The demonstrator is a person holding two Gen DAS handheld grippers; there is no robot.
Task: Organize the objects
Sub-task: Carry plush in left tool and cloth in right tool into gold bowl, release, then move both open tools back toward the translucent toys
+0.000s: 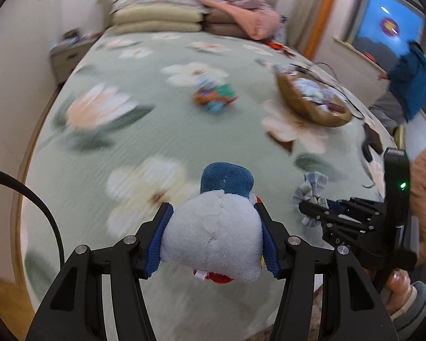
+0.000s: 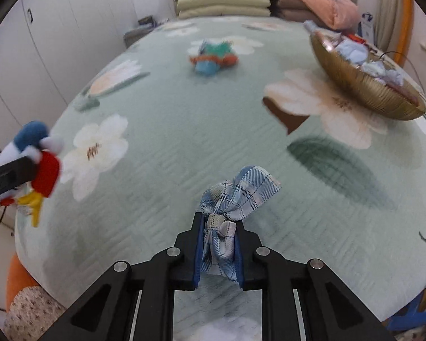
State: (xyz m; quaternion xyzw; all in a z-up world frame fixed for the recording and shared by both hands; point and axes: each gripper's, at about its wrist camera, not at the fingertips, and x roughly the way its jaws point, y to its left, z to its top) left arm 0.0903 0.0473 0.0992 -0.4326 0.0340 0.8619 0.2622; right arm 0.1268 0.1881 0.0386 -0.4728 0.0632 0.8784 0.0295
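At bottom centre, a plush [image 1: 213,227] is clamped by the left gripper [image 1: 213,236]; a plaid bow [image 2: 227,213] is pinched by the right gripper [image 2: 218,253]. Farther, upper right, the tilted basket [image 2: 360,85] could be tipped by a careless drop.

Stacked pillows [image 2: 223,1] and pink quilt [image 2: 323,0] at top centre; white wardrobe [image 2: 42,34] upper left; orange curtain [image 1: 325,14] upper right.
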